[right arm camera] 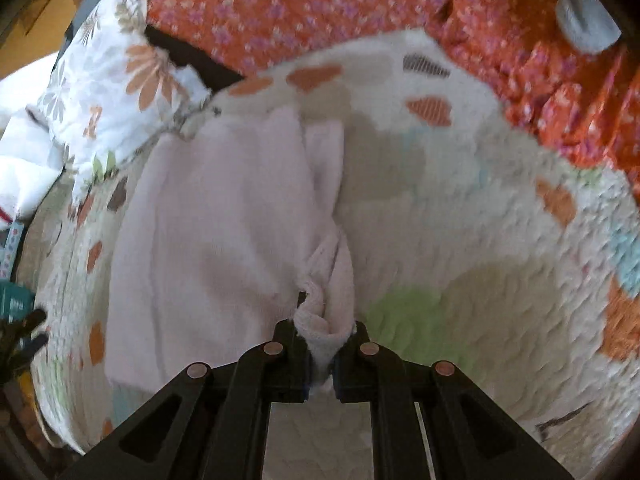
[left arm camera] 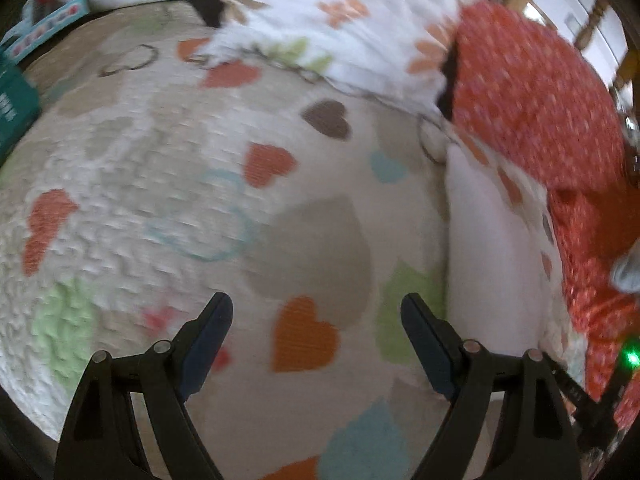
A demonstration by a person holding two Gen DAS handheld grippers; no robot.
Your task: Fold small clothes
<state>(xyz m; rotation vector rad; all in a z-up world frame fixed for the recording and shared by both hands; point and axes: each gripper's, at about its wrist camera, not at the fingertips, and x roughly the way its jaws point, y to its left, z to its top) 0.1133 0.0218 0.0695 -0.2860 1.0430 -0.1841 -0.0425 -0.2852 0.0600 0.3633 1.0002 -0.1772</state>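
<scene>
The right gripper (right arm camera: 322, 330) has its fingers (right arm camera: 286, 334) pinched tight on a bunched edge of a pale pink garment (right arm camera: 208, 248), with a small roll of the soft fabric squeezed up between them. From that pinch the garment spreads away and to the left, lying on a quilt (right arm camera: 460, 208) printed with hearts in orange, brown, green and blue. In the left wrist view the same garment (left arm camera: 492, 248) shows as a pale strip along the right side of the quilt (left arm camera: 168, 152), off to the side of the left gripper (left arm camera: 316, 312). That gripper's fingers (left arm camera: 214, 320) are spread wide apart over bare quilt and hold nothing. Beyond the garment lie a white floral pillow (right arm camera: 108, 80) and an orange flower-print fabric (right arm camera: 320, 12), which borders the quilt's far edge. The left view is blurred.
</scene>
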